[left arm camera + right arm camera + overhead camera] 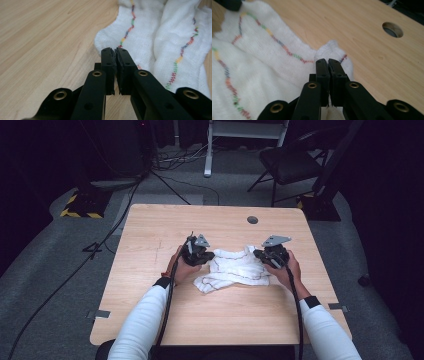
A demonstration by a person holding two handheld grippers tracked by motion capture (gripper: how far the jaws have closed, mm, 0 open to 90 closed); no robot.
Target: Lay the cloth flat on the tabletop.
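Black jaws of the left gripper are pinched together on the near-left edge of the white cloth; the right gripper is clamped on its far-right corner, likely to spread it. Crumpled at the worktop centre, the cloth's long axis runs left-right.

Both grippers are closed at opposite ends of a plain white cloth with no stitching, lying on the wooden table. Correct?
Not quite: the white cloth is not plain. The left gripper view shows rainbow-coloured zigzag stitching along its edges. The left gripper and right gripper are closed at opposite ends, on the wooden table.
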